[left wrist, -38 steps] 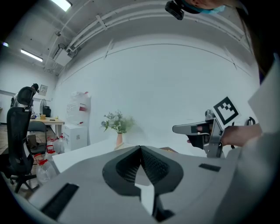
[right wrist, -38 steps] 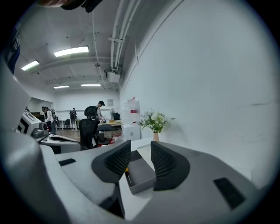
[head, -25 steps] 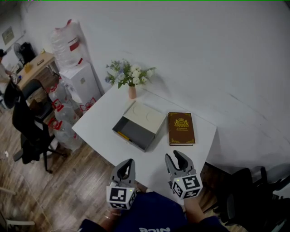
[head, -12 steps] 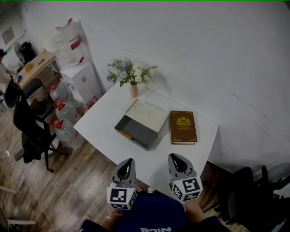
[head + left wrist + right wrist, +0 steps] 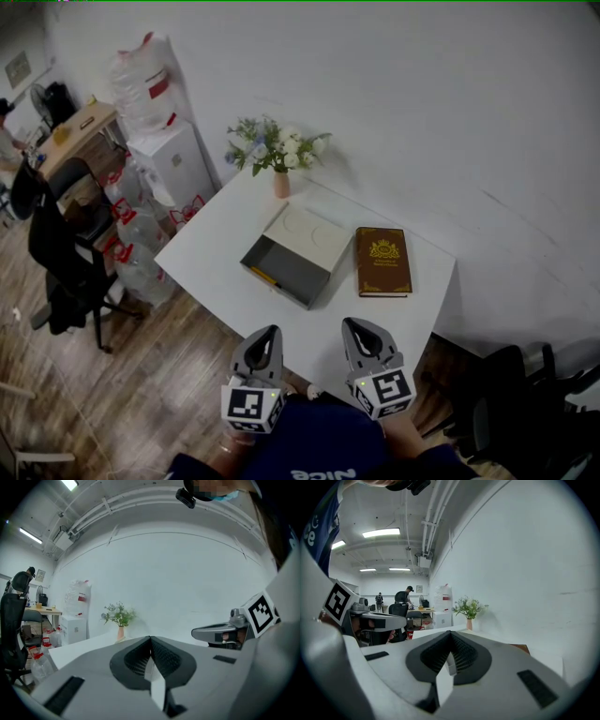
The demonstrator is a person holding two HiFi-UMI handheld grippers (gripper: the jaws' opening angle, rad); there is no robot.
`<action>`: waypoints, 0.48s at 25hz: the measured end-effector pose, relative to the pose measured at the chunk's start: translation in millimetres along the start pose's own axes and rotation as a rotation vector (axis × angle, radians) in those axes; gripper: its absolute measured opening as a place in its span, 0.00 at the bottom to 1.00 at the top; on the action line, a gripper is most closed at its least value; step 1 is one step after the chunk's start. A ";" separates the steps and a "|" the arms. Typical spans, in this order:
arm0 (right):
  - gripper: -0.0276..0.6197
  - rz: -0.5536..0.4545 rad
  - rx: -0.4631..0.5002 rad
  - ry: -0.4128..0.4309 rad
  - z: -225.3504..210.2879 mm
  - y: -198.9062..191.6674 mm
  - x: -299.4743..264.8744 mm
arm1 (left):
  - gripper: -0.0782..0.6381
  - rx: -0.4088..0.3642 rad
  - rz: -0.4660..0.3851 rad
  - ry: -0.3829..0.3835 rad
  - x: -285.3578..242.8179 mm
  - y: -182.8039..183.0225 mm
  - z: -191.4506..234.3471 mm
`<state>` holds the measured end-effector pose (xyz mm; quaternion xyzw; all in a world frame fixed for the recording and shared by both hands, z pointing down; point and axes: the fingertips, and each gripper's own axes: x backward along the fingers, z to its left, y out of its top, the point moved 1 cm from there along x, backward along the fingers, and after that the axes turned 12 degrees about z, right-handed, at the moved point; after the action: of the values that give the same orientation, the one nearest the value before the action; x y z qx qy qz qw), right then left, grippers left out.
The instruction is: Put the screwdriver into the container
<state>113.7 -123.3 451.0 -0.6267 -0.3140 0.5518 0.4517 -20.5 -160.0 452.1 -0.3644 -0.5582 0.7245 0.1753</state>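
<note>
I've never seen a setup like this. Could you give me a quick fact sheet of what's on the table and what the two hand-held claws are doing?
Table: white, by the wall
Container: grey open box, mid-table
Yellow thing: slim, at the container's left inner edge; possibly the screwdriver, too small to tell
Book: brown, right of the container
Flowers: in a vase, far edge
Left gripper: shut, empty
Right gripper: shut, empty

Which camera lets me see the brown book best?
The head view: the brown book lies flat on the white table, its whole cover showing. The right gripper view catches only a thin brown edge, probably the book; the left gripper view shows none of it.
</note>
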 end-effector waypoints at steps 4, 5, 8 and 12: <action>0.08 -0.008 0.033 -0.018 1.9 2.5 -2.0 | 0.13 -0.003 0.005 0.004 0.3 -1.5 1.6; 0.08 -0.010 0.033 -0.021 1.1 2.6 -2.8 | 0.13 0.000 0.005 0.007 0.0 -1.2 2.4; 0.08 -0.003 0.026 -0.027 -1.6 1.8 -5.9 | 0.13 0.008 0.001 0.010 -0.6 0.6 4.7; 0.08 0.021 0.017 -0.043 -5.9 -3.9 -9.3 | 0.13 -0.002 -0.010 0.014 -0.6 3.5 7.2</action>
<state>118.0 -131.4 458.3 -0.6141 -0.3121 0.5725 0.4446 -24.8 -166.4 449.8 -0.3666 -0.5595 0.7206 0.1826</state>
